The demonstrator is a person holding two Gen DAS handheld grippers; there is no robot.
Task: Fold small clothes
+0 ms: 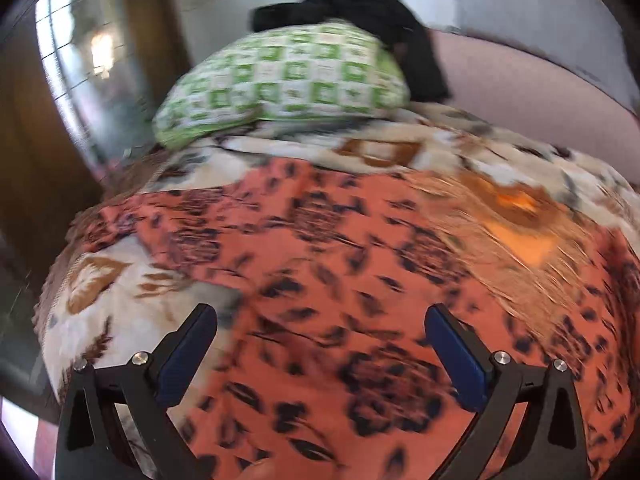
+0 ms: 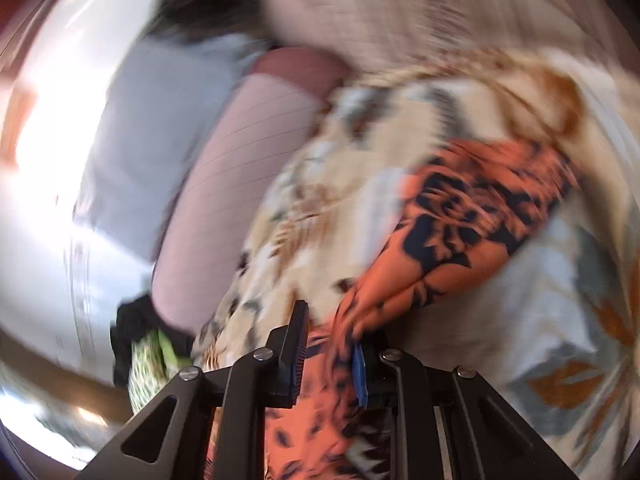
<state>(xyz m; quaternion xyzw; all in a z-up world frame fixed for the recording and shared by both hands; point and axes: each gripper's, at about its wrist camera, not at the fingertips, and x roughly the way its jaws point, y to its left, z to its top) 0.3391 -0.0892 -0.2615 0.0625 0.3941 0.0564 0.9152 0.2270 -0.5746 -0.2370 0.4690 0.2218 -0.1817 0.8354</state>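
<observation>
An orange garment with dark blotches (image 1: 340, 264) lies spread on a cream blanket with brown leaf prints (image 1: 116, 300). My left gripper (image 1: 320, 322) is open just above the garment, holding nothing. In the right wrist view my right gripper (image 2: 332, 336) is shut on a bunched part of the orange garment (image 2: 460, 232), which stretches up and to the right from the jaws. The view is blurred by motion.
A green and white patterned pillow (image 1: 288, 80) lies at the far end of the bed with a black cloth (image 1: 384, 28) behind it. A pink sheet (image 1: 520, 88) shows at the right. A wooden frame and window (image 1: 92, 52) stand at the left.
</observation>
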